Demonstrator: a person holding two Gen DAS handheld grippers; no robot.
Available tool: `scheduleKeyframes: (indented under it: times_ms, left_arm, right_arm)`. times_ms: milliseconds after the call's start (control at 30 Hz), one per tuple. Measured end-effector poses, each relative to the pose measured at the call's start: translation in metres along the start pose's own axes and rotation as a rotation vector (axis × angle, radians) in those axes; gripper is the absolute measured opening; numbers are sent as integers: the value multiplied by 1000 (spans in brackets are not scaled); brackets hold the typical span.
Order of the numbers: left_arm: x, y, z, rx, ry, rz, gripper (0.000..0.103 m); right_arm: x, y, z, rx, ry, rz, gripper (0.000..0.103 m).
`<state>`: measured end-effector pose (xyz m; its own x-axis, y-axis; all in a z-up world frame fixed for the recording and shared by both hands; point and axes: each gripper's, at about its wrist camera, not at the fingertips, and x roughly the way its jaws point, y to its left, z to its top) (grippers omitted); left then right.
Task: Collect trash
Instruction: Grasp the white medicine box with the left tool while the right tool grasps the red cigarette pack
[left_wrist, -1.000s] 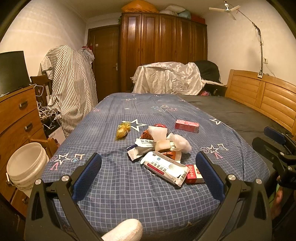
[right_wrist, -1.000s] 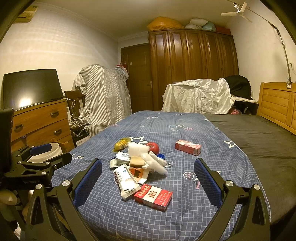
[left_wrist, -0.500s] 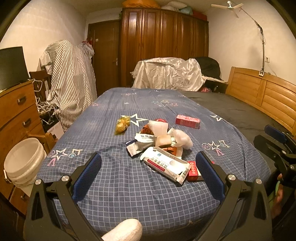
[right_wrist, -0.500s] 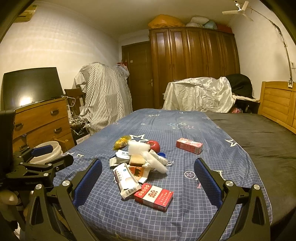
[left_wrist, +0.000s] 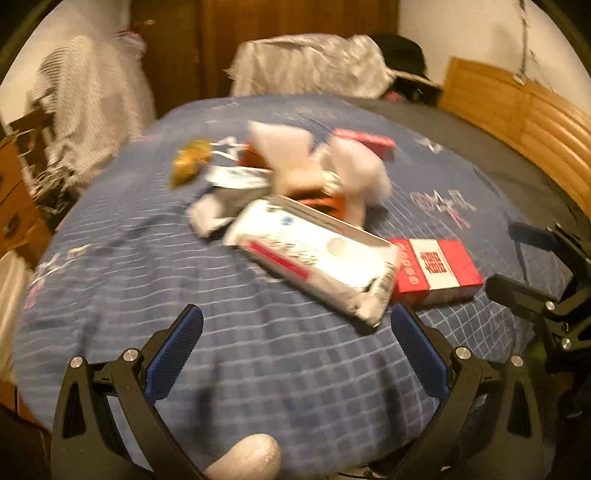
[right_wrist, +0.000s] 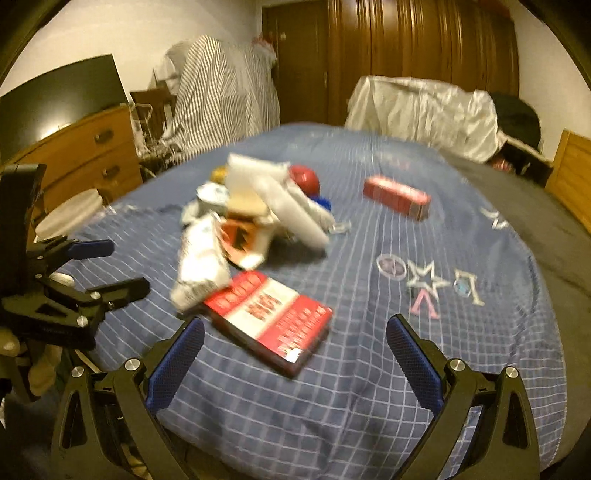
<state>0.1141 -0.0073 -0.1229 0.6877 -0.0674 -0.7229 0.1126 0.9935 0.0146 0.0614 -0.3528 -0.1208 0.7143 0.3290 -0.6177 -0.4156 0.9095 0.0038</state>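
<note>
Right wrist: red carton just beyond right hand-held gripper.

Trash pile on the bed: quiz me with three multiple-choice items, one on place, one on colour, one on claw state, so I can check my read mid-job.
1. Where does the red and white box lie?
A. on the dresser
B. on the bed, at the near end of the pile
C. in the bucket

2. What colour is the ball in the pile?
A. red
B. green
C. black

3. How do the two claws stand?
A. both shut on trash
B. left shut, right open
C. both open, holding nothing

Answers: 1 B, it rests on the checked cover beside the white packet. 2 A, it shows red behind the wrappers. 3 C, the left claw and the right claw both gape over bare cover.
</note>
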Motion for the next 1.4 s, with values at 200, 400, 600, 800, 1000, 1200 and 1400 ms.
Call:
scheduleKeyframes:
  times_ms: [200, 400, 600, 800, 1000, 1200, 1400]
  left_arm:
    - [44, 6, 13, 9, 95, 24, 98]
    - [39, 101, 11, -135, 122, 183, 98]
    - [21, 181, 4, -344, 156, 205, 98]
    - [35, 142, 56, -393, 178, 31, 98]
    - [78, 103, 90, -390, 208, 99, 98]
    - [96, 104, 71, -319, 320, 116, 98]
    - [65, 147, 45, -205, 354, 149, 98]
  right_arm:
    - [25, -13, -2, -6, 31, 11, 99]
    - [40, -3, 9, -127, 66, 64, 99]
    - [62, 22, 24, -445, 165, 80, 99]
    - [95, 35, 44, -631, 345, 158, 99]
    - [109, 30, 55, -596, 359, 179, 99]
    - [114, 14, 46, -490, 347, 187, 99]
    - [97, 15, 35, -400, 344, 205, 70]
